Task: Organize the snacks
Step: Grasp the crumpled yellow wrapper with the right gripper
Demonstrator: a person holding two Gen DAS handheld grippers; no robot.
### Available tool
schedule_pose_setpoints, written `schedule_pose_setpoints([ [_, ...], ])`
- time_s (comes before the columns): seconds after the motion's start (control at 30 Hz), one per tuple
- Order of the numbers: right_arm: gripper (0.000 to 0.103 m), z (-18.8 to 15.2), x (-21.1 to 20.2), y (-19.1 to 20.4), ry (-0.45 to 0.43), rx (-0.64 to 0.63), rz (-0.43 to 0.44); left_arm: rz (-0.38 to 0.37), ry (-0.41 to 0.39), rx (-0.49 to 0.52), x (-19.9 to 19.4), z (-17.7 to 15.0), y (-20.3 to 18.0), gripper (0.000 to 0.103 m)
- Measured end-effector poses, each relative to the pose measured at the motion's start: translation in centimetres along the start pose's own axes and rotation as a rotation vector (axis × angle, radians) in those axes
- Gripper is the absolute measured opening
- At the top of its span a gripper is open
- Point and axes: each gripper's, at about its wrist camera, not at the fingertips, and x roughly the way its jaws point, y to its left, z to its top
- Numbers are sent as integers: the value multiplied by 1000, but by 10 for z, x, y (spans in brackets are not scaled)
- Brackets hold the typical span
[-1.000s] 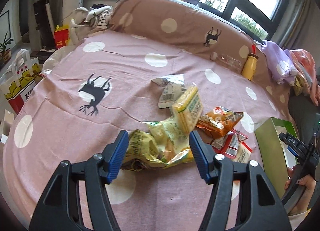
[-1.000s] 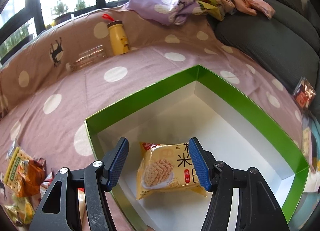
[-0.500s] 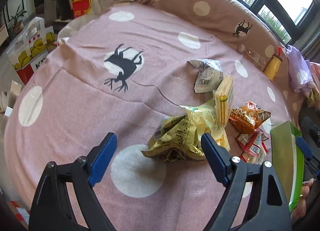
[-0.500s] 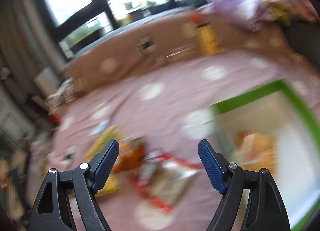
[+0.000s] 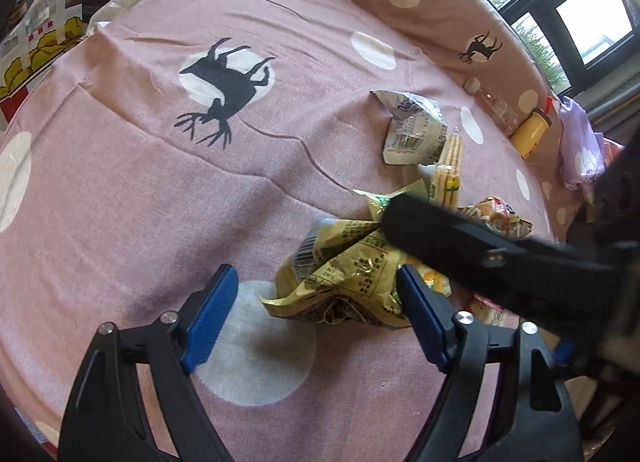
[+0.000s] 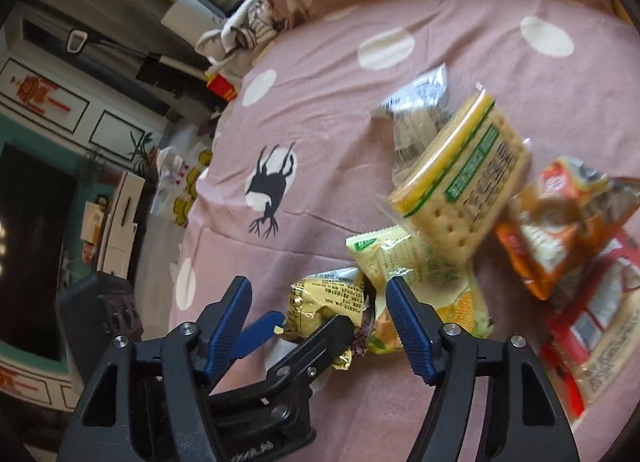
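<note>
A crumpled yellow snack packet [image 5: 344,274] lies on the pink dotted bedspread [image 5: 120,201]. My left gripper [image 5: 314,314] straddles it; the jaws are closing and the pads are not pressing on it. One of my right gripper's fingers [image 5: 460,238] reaches across the packet from the right. In the right wrist view my right gripper [image 6: 320,326] is closing, with the same yellow packet [image 6: 324,302] and a left finger [image 6: 316,346] between its pads. Beside them lie a green-yellow corn packet [image 6: 424,274], a cracker pack [image 6: 460,189], an orange packet [image 6: 560,213] and red packets [image 6: 592,322].
A silver-white packet [image 5: 412,129] lies beyond the pile. A yellow bottle [image 5: 530,133] and a clear bottle [image 5: 496,105] rest against the dotted cushion at the back. Purple cloth [image 5: 580,149] sits at the right. Printed bags [image 5: 36,45] stand off the bed's left edge.
My right gripper swung away from the green box, where a cracker packet lies, over to the snack pile. My left gripper sank closer to the yellow packet. Both jaws widened, then narrowed.
</note>
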Motion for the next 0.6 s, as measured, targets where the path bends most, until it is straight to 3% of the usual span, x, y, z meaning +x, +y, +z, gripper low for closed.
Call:
schedule_pose_setpoints([
  [0.1, 60, 0, 10, -2, 27, 2, 2, -39, 20, 1, 2, -2, -2, 63],
  [0.43, 60, -2, 8, 0, 3, -7, 34, 22, -50, 109, -9, -9, -21, 54],
  [0.6, 60, -9, -17, 6, -77, -30, 59, 14, -125, 168, -24, -14, -34, 54],
])
